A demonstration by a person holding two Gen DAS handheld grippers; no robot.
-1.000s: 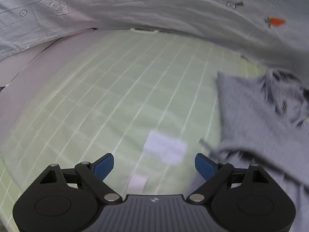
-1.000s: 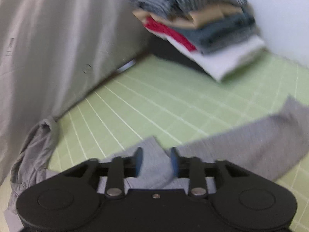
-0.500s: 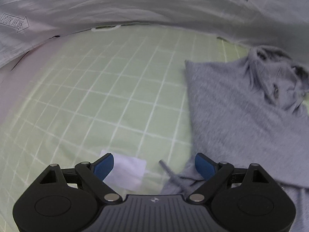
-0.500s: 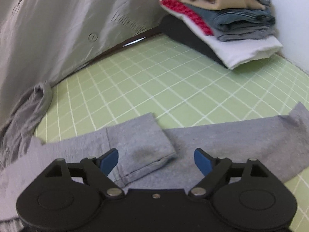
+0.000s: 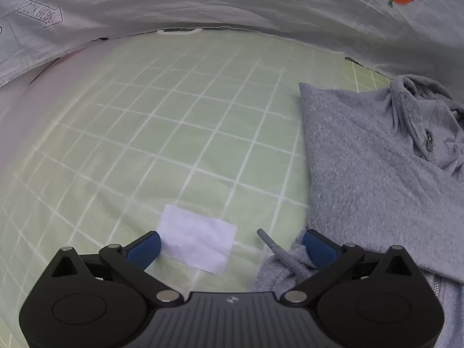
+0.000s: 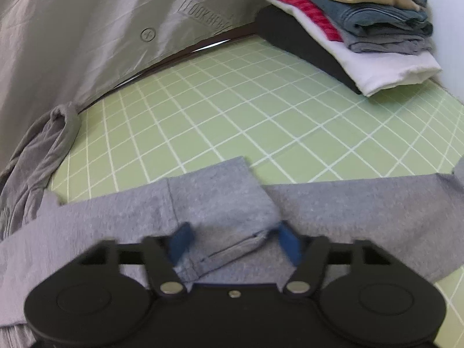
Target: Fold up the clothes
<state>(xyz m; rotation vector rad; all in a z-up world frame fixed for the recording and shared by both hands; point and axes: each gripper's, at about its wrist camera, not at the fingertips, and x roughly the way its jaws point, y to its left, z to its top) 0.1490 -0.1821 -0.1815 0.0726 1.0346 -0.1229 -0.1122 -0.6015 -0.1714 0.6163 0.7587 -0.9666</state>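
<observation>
A grey zip hoodie lies spread on the green grid mat, filling the right of the left wrist view. My left gripper hovers low over the mat at the hoodie's edge, its jaws opening wide. Only a grey drawstring tip and a white label lie between them, ungripped. In the right wrist view a sleeve of the hoodie crosses the mat with its folded-back cuff pointing away. My right gripper straddles that cuff, jaws closing, and the cloth lies flat.
A stack of folded clothes rests on a black block at the back right. A pale sheet printed with arrows and a carrot hangs along the mat's far edge. The hoodie's bunched hood lies at the left.
The left gripper has sunk toward the hoodie's edge, so the label and drawstring now lie between its fingers. The right jaws went from narrow to wide, and now draw in around the cuff.
</observation>
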